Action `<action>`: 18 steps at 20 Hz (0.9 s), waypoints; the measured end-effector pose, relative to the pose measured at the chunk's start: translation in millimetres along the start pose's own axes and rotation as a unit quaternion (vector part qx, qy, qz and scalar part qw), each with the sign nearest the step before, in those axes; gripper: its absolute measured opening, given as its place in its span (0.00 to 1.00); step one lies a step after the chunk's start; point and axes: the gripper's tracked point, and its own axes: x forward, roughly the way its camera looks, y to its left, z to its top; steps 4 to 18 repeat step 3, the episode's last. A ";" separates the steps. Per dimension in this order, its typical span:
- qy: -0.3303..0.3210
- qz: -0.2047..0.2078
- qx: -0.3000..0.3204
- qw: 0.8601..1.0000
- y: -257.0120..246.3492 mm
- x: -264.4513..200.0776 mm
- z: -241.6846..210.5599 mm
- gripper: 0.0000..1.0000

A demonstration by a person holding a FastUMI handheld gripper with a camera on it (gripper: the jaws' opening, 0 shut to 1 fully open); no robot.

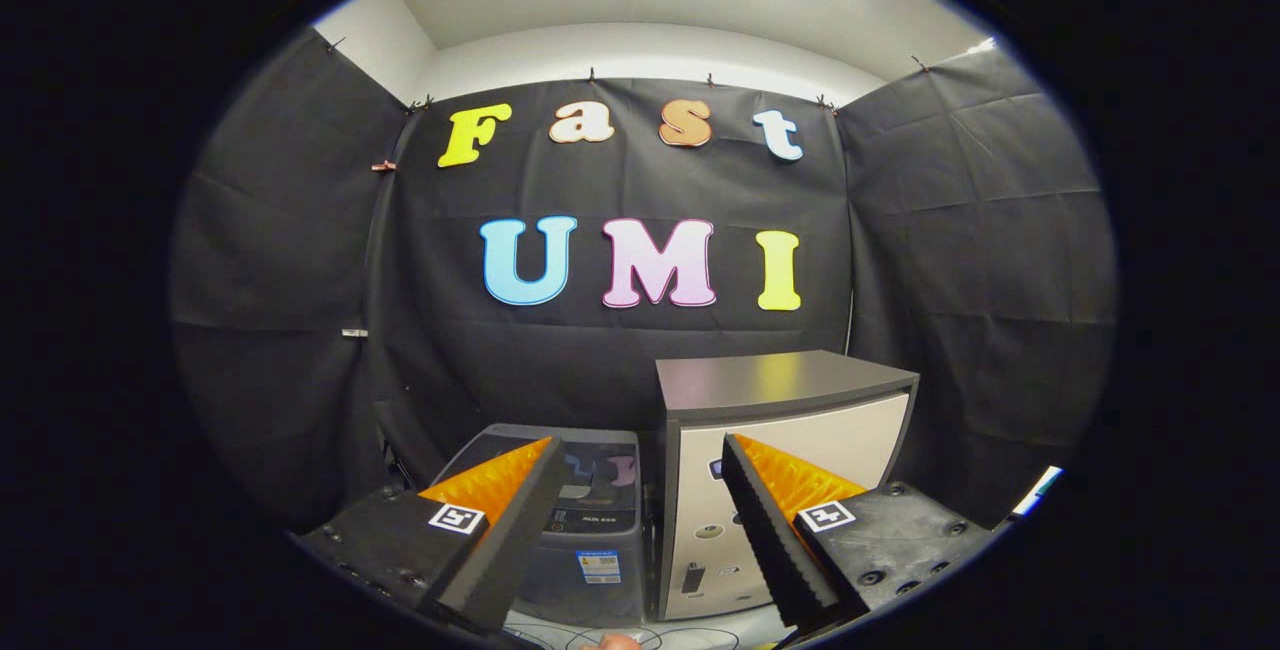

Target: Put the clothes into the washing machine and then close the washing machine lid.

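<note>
While its two fingers stand spread wide with nothing between them, the gripper (640, 475) is held level and faces the back of the booth. Beyond the gap, toward eleven o'clock of the fingertips, sits a low dark grey washing machine with a glossy black top lid (585, 520); the lid lies flat and closed, so the drum and whatever is inside it cannot be seen. A small blue and yellow sticker (598, 566) is on its front panel. Just beside it, toward one o'clock, stands a taller boxy cabinet-like appliance with a dark grey top and a pale cream front (790, 430), its door shut as well, the right finger crossing its lower part. At six o'clock, below the fingers, a pale surface with thin looping lines (690, 635) shows. No clothes can be made out.
</note>
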 end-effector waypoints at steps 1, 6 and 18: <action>-0.001 0.001 0.005 1.000 0.0 -0.3 0.6 0.98; -0.003 0.001 0.009 1.000 0.0 -0.4 1.9 0.98; -0.003 0.001 0.009 1.000 0.0 -0.4 1.9 0.98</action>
